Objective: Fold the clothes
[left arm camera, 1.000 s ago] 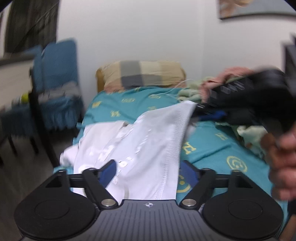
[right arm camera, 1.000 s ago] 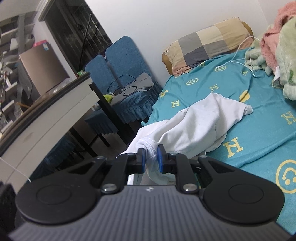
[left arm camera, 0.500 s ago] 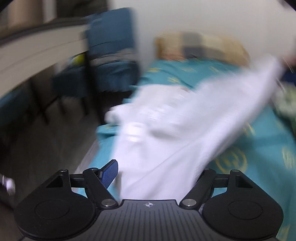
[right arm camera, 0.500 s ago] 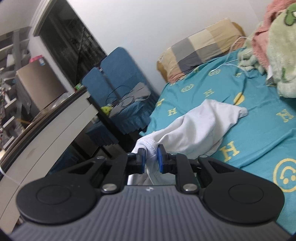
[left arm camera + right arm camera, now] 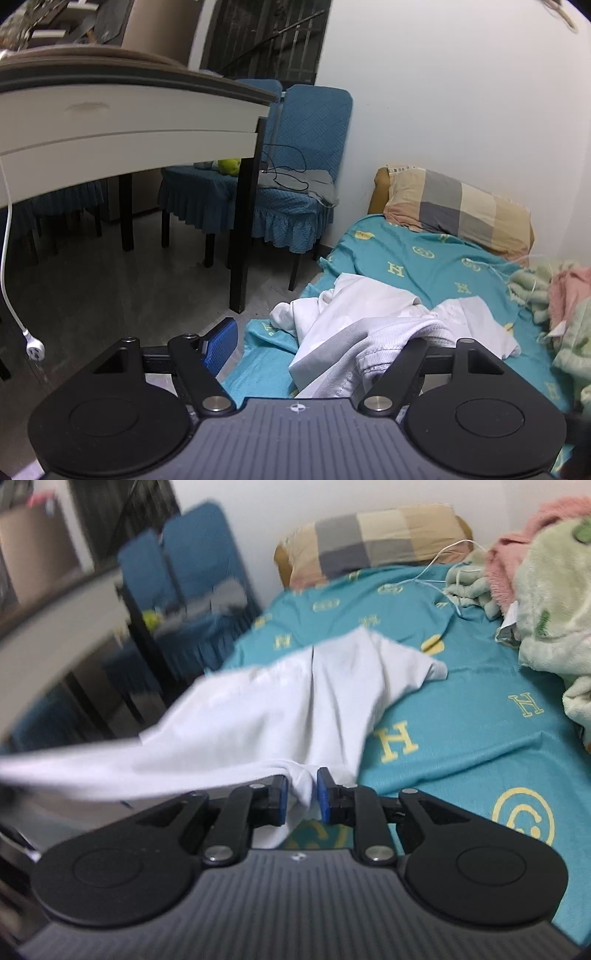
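Observation:
A white garment (image 5: 373, 317) lies bunched on the teal bed sheet (image 5: 436, 266) near the bed's left edge. My left gripper (image 5: 317, 343) is open; its blue left pad (image 5: 221, 341) is bare and the garment's ribbed hem drapes over its right finger. My right gripper (image 5: 302, 794) is shut on a fold of the white garment (image 5: 288, 709), which stretches from the jaws left and away over the sheet (image 5: 461, 720).
A plaid pillow (image 5: 458, 210) lies at the bed head. Green and pink blankets (image 5: 546, 590) are heaped on the right with a white cable (image 5: 439, 568). A white desk (image 5: 110, 122) and blue chairs (image 5: 295, 177) stand left of the bed.
The left gripper has swung left and low, and the garment has slackened onto the bed. The right gripper has moved right, still clamped, pulling the cloth out wider.

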Tool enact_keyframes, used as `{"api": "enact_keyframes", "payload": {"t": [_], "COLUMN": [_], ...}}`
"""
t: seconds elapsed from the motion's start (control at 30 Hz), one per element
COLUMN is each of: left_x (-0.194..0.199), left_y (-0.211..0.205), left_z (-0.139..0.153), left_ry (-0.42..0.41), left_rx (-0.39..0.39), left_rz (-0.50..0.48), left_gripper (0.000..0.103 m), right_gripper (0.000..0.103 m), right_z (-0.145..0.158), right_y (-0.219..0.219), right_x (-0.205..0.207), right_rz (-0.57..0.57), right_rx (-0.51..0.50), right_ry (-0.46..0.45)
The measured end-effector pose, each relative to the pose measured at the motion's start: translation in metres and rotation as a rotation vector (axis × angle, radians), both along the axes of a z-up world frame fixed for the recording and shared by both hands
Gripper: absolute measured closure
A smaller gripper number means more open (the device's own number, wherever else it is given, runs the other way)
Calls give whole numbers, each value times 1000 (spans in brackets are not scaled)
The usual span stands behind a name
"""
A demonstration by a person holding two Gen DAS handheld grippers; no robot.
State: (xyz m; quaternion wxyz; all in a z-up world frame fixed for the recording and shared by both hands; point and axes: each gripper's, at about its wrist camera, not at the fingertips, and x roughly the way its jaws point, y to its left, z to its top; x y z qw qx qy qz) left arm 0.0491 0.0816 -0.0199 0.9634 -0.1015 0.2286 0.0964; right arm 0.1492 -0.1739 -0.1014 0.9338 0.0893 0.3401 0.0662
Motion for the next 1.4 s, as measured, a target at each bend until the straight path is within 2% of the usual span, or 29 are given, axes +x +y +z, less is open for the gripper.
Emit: {"api": "enact_keyframes", "payload": {"t": [0.03, 0.13, 0.23, 0.3, 0.33, 0.37, 0.4, 0.43, 0.5, 0.57, 0.63, 0.8, 0.97, 1.13, 1.2, 1.3, 1.4], "left_x": [3, 4, 8, 12, 13, 14, 11, 8, 1, -8, -16, -41, -79, -139, -170, -211, -226], "left_y": [5, 14, 17, 16, 16, 14, 9, 5, -4, -8, -10, -16, -21, -13, -15, -21, -29], "left_z": [0, -3, -14, -23, -26, -29, -26, -23, -13, 1, 20, 109, 233, 355, 396, 447, 478], "left_ry": [2, 23, 83, 138, 156, 167, 138, 108, 30, -57, -135, -335, -518, -635, -688, -735, -729], "left_rx": [-13, -17, -8, -4, -4, -1, 11, 23, 26, 14, -9, -45, -48, -109, -84, -42, -18], "left_rz": [8, 38, 56, 51, 50, 48, 32, 16, -3, -11, -8, -47, -101, -149, -171, -225, -282], "left_gripper": [30, 31, 32, 34, 38, 49, 62, 67, 86, 92, 95, 97, 97, 97, 97, 97, 97], "right_gripper": [75, 75, 77, 84, 87, 89, 90, 91, 95, 96, 97, 98, 98, 98, 98, 98, 98], "right_z": [-5, -18, -14, -6, -1, 4, 9, 15, 27, 44, 67, 154, 267, 380, 418, 467, 502], "right_y": [6, 19, 12, 5, 0, -4, -8, -11, -15, -15, -13, -22, -38, -47, -45, -47, -57], "right_x": [2, 7, 5, 2, -2, -5, -8, -11, -19, -27, -39, -71, -119, -194, -224, -266, -290], "right_rz": [10, 24, -47, -109, -138, -165, -184, -200, -229, -251, -259, -253, -233, -187, -163, -142, -123], "right_rx": [-42, -147, -126, -111, -103, -95, -77, -51, -1, -3, -18, -14, 11, 62, 63, 70, 102], "right_ry": [13, 40, -14, -65, -99, -134, -167, -197, -251, -334, -439, -656, -854, -1010, -1066, -1147, -1172]}}
